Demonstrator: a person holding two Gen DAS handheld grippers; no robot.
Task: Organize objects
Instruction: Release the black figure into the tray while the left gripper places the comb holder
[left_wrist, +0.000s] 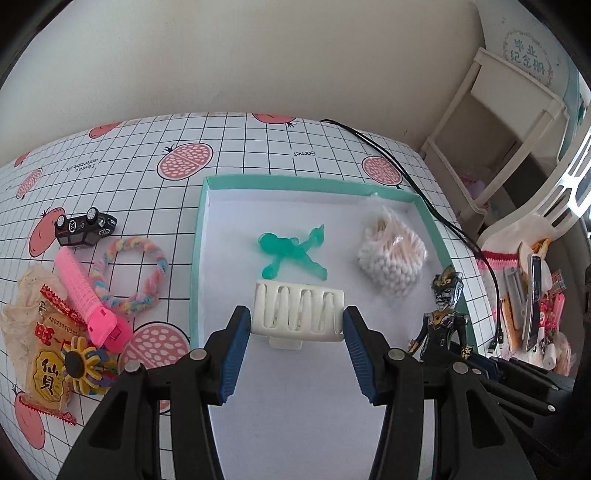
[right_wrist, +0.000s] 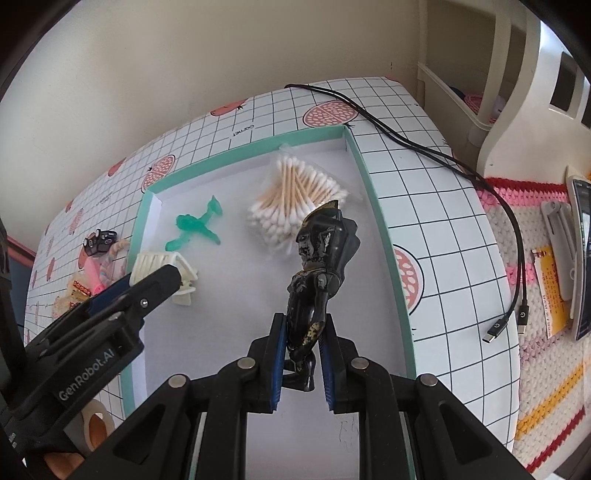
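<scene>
A teal-rimmed box (left_wrist: 197, 258) (right_wrist: 380, 221) with a white floor lies on the checked table. In it rest a translucent green toy (left_wrist: 291, 251) (right_wrist: 194, 225) and a bag of cotton swabs (left_wrist: 391, 254) (right_wrist: 295, 195). My left gripper (left_wrist: 297, 319) (right_wrist: 173, 277) is shut on a white slotted holder (left_wrist: 297, 310) (right_wrist: 159, 264), low over the box's near left part. My right gripper (right_wrist: 304, 328) is shut on the legs of a black and gold action figure (right_wrist: 317, 258) (left_wrist: 443, 314), held upright over the box's right side, in front of the swabs.
Left of the box lie a black toy car (left_wrist: 85, 227), a pink comb (left_wrist: 88, 295), a pastel braided ring (left_wrist: 147, 273), a snack packet (left_wrist: 44, 354) and a yellow flower toy (left_wrist: 81, 363). A black USB cable (right_wrist: 513, 236) runs along the right. A cream shelf (left_wrist: 498, 129) stands beyond the table.
</scene>
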